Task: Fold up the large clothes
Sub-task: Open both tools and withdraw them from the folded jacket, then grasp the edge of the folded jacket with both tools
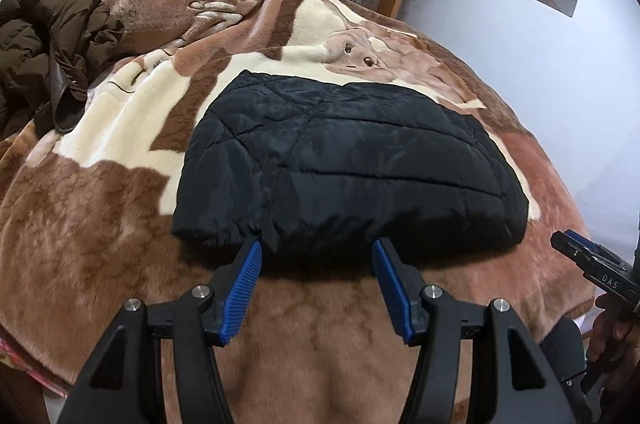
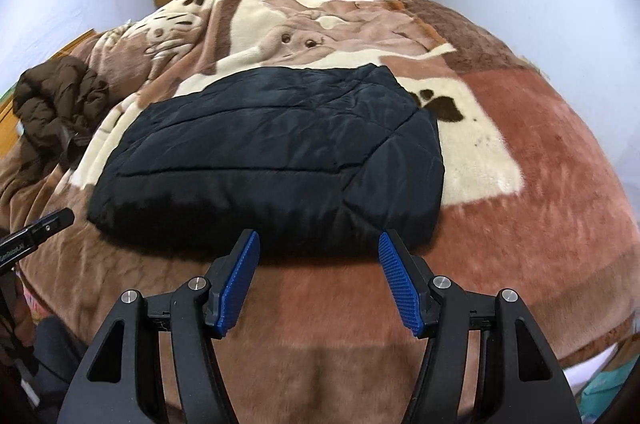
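A black quilted jacket (image 1: 348,160) lies folded into a flat rectangle on the bed; it also shows in the right wrist view (image 2: 272,156). My left gripper (image 1: 318,248) is open and empty, its blue pads just short of the jacket's near edge. My right gripper (image 2: 319,240) is open and empty, also just short of the near edge, toward the jacket's right side. The right gripper's tip shows at the right of the left wrist view (image 1: 592,264), and the left gripper's tip shows at the left of the right wrist view (image 2: 40,224).
A brown and cream plush blanket (image 1: 120,208) with a dog print covers the bed. A crumpled brown puffer coat (image 1: 48,40) lies at the far left; it also shows in the right wrist view (image 2: 56,100). Wardrobe, boxes and a door stand behind.
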Available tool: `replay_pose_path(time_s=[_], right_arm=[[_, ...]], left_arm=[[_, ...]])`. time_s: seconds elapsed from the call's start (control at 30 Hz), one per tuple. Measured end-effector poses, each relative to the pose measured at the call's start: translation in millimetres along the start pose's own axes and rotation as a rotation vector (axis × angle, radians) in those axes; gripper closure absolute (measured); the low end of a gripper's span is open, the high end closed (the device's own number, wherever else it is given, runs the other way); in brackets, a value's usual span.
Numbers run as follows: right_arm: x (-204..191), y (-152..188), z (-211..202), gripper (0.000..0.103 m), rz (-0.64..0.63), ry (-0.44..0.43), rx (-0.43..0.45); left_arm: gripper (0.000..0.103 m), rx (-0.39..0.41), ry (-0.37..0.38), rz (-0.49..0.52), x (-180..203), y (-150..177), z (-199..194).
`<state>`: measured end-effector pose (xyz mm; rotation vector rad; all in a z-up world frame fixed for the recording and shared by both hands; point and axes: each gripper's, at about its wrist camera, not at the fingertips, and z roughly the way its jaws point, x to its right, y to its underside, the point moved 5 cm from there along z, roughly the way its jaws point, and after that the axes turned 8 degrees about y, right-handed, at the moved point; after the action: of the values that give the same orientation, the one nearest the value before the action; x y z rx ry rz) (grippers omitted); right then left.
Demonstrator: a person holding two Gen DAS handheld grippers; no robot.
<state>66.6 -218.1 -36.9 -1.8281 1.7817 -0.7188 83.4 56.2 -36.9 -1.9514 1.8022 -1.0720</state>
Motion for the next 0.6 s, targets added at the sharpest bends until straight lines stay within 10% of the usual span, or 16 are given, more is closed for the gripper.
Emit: replay_pose_path(time_s=[0.6], right_arm=[[0.4, 7.5, -4.2, 0.04, -0.044, 0.006, -0.012]], left_arm=[[0.044, 0.002, -0.042, -0.031, -18.3, -3.8, -13.2]])
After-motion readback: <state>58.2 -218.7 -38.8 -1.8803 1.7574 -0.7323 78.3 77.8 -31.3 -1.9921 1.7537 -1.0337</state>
